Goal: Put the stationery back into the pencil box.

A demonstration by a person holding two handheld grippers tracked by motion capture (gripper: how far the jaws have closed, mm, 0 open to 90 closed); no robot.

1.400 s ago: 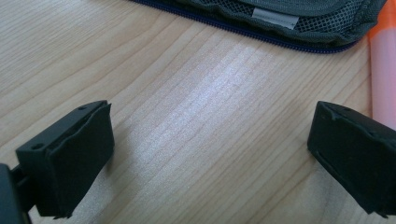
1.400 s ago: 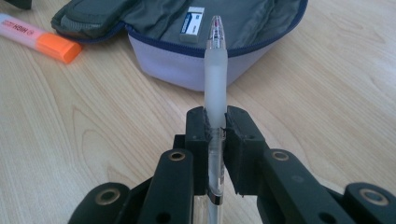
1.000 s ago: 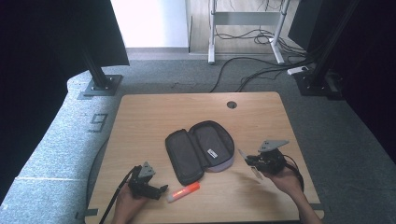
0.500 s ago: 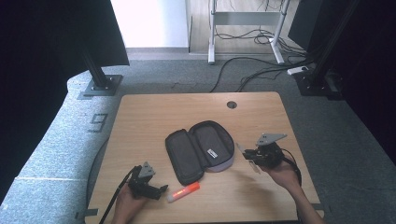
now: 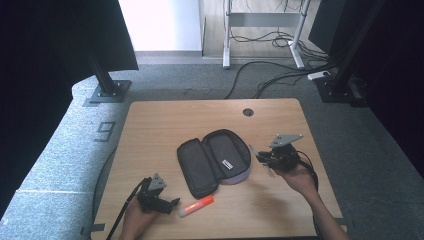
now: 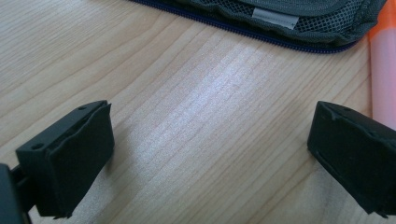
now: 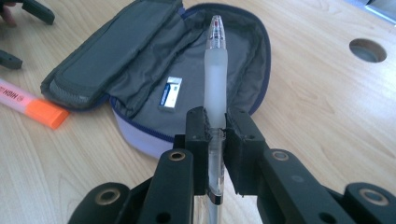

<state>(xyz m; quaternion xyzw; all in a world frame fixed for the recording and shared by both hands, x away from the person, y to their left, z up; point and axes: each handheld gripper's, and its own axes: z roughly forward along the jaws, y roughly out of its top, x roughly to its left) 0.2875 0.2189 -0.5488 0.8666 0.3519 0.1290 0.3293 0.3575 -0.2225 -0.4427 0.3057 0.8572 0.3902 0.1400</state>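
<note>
Closest to me, the left gripper [image 5: 172, 203] sits low on the desk [image 5: 165, 125] just in front of the pencil case [image 5: 212, 160], fingers spread wide around bare wood, with the orange highlighter [image 5: 197, 205] right beside it, probably next in line to grab. The right gripper [image 7: 215, 135] is pinching a clear pen [image 7: 215, 79] aimed at the case's open mouth, so I'd guess it's going in. Inside the unzipped case I can see grey lining and a small label [image 7: 169, 93], nothing else.
</note>
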